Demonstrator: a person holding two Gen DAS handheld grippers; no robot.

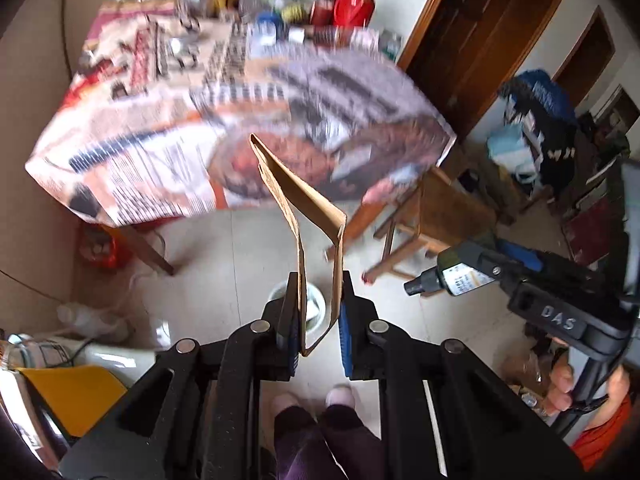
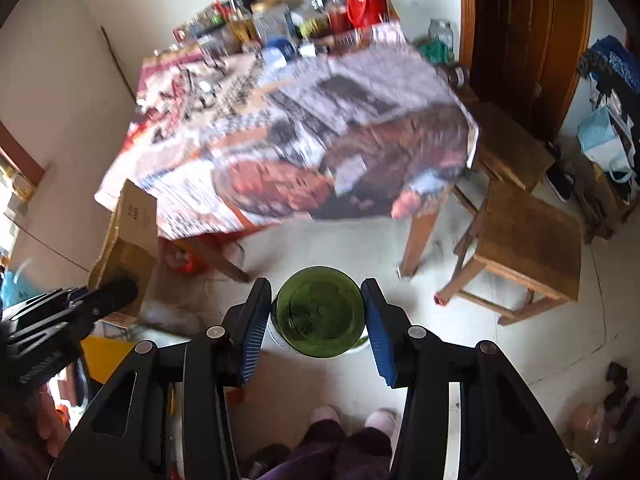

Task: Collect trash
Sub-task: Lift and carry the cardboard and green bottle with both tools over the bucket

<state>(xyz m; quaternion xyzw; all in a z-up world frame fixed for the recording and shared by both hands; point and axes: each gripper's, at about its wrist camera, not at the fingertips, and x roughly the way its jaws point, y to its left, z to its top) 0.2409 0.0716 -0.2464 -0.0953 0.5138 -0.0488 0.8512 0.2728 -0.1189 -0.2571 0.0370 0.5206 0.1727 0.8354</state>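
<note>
The folded cardboard piece (image 1: 304,216) sits between the pads of my left tongs (image 1: 318,328), which are narrowed onto it. I grip it at its lower fold so that the two flaps stand up and away from the camera and nothing dangles below. The green glass bottle (image 2: 320,312) is clamped in my right tongs (image 2: 318,322), seen base-on. The pads press its sides, so it lies along the line of the fingers and cannot roll out sideways.

Both items are off the counter (image 2: 280,128) and held over the tiled floor (image 2: 332,240), in front of my feet. A white bin (image 1: 316,300) shows just beyond the cardboard in the left view; I judge it to be the drop point, which would explain why both tongs point steeply downward.

The counter carries only its patterned cloth at the near end. Bottles and jars crowd its far end; a wooden stool (image 2: 524,240) stands beside it.
</note>
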